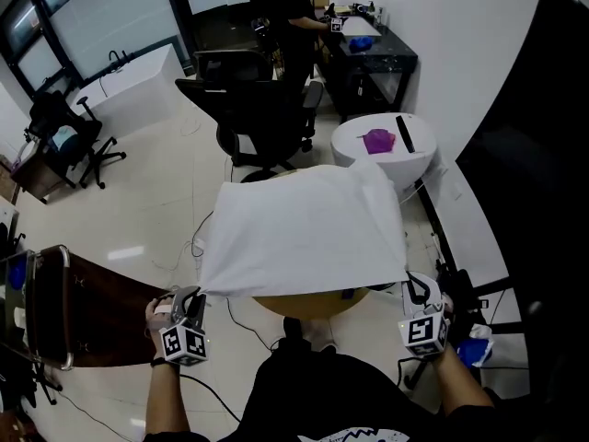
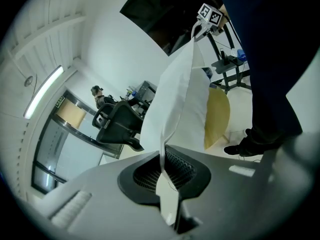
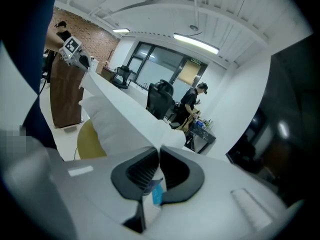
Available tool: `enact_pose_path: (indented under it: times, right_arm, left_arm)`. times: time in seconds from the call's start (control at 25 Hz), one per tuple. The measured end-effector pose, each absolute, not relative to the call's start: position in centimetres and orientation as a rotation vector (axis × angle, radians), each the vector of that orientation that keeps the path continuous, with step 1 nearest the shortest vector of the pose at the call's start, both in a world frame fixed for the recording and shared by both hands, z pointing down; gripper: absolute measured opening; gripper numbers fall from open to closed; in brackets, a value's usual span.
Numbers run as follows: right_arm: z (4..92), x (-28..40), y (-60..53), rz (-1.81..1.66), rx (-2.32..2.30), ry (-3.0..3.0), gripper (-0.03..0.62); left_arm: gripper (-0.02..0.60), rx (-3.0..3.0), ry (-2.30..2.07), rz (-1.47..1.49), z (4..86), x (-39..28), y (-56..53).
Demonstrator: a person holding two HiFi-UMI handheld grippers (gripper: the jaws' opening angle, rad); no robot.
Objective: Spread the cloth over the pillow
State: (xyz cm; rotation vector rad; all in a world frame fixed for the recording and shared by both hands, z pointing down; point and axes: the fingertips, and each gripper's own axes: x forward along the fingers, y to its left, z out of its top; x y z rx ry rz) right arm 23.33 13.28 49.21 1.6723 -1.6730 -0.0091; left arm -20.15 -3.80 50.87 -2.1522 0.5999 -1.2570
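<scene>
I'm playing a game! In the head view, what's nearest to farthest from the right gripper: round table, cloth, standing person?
1. The cloth, pinched in the right gripper.
2. The round table, just ahead, beyond the cloth.
3. The standing person, far back of the room.

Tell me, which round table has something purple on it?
The white round table, beyond the cloth; the yellow table sits under that cloth.

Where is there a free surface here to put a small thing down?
Free: the white round table, left of the purple object; the brown table top left of the left hand-held gripper. Crowded: the yellow table, mostly under the cloth.
</scene>
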Motion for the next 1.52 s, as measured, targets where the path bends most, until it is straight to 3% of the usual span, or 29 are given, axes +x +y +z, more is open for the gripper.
enact_pose_path:
  times: [0.84,1.52]
  right_arm:
    - [65.6,22.0,15.9,0.276,1.524,-1.6,0.014]
    - [71.3,22.4,13.7,0.388,1.425,-1.562,0.015]
  left_arm:
    - [0.002,-2.184,0.421,-1.599,67.6,-21.6,-2.4]
    - [0.012,-2.204,0.329,-1.72,72.0,-20.4,-5.0]
